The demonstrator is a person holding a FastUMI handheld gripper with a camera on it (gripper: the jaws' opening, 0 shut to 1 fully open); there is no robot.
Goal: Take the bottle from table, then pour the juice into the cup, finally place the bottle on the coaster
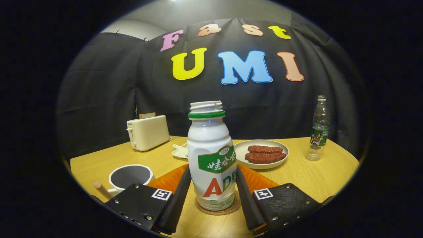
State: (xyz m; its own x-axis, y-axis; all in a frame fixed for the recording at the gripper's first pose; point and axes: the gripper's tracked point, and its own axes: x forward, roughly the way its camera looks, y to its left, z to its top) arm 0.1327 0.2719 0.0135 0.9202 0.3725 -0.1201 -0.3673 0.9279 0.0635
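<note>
A white juice bottle [211, 158] with a green neck ring, a green label and no cap stands upright on a round cork coaster [218, 209] on the wooden table. My gripper [213, 170] holds it between its two black fingers, with each fingertip against one side of the bottle's body. Left of the left finger [178, 195] sits a white cup [130, 175] with a dark inside and a wooden handle. I cannot see into the cup from this angle.
A cream toaster [147, 132] stands at the back left, and a small white dish [181, 151] lies behind the bottle. A plate [243, 148] with reddish-brown strips sits right of the bottle. A clear water bottle [320, 129] stands at the far right.
</note>
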